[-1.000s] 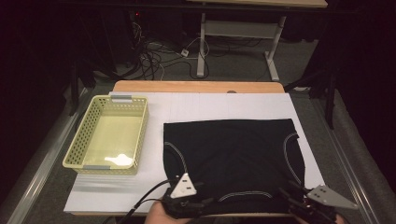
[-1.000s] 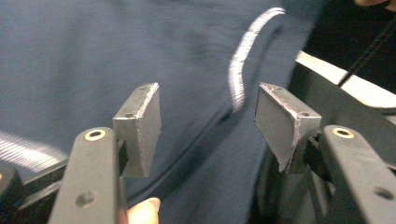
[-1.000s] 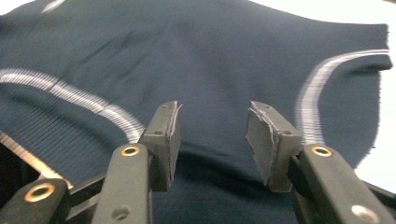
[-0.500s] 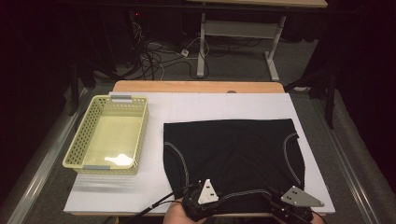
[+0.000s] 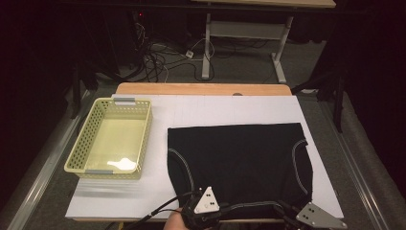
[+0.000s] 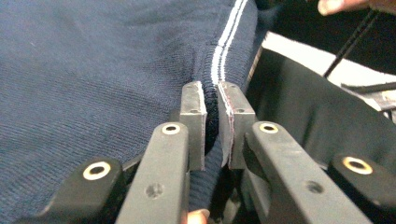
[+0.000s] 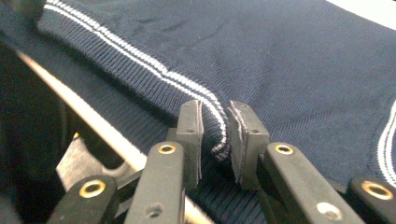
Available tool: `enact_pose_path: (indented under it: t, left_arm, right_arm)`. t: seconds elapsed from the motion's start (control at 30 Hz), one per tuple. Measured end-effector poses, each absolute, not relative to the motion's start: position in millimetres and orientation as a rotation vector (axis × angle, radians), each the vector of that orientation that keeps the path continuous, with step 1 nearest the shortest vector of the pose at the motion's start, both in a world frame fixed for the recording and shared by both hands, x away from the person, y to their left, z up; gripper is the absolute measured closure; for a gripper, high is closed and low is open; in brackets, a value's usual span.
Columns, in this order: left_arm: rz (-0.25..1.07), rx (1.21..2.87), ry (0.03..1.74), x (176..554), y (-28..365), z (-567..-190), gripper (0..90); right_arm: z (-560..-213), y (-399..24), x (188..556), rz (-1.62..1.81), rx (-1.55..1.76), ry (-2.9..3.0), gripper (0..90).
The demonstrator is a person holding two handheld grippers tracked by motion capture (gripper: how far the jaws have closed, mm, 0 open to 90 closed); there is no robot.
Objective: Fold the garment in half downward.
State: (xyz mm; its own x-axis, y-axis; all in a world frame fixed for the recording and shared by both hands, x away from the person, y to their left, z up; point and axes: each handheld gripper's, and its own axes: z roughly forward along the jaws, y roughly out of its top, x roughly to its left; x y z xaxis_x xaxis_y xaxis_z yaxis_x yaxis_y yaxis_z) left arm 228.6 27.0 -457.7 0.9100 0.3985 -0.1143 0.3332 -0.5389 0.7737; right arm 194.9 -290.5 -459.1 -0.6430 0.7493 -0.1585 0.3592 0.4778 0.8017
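at the bottom edge of the high view my left gripper and right gripper are cut off. both have just been closing and now pinch the dark garment's striped hem.

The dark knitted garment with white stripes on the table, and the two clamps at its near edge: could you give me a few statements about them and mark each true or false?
1. The dark navy knitted garment with white stripes lies spread flat on the white table board. True.
2. The left gripper pinches the garment's ribbed striped edge between its pads. True; its jaws have just been closing.
3. The right gripper hangs open above the basket. False: it grips a fold of the garment's striped edge, its jaws having just been closing.
4. The pale yellow perforated plastic basket holds folded clothes. False: it is empty.
5. The basket sits to the garment's left in the high view. True.
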Motion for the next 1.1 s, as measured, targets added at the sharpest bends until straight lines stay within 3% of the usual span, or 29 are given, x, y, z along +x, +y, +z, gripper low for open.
enact_pose_path:
  t: [0.1,0.2,0.37,0.63,0.93,1.1]
  left_arm:
    - [0.057,2.204,0.545,231,26,-469,79.5]
    - [0.022,2.199,0.553,235,28,-474,75.5]
    - [0.060,2.136,0.574,239,44,-467,60.8]
    - [0.171,2.003,0.712,256,94,-461,35.5]
    - [0.239,1.912,0.827,269,142,-464,15.6]
    - [0.239,1.920,0.858,272,149,-470,13.8]
  right_arm:
    - [-467,-292,197,1.033,0.932,2.268,75.4]
    - [-472,-291,202,1.042,0.955,2.304,68.2]
    - [-466,-294,206,1.142,0.984,2.272,49.6]
    - [-461,-296,218,1.202,1.025,2.225,28.5]
    - [-465,-291,233,1.231,1.033,2.207,15.7]
    - [-470,-291,241,1.231,1.052,2.209,12.5]
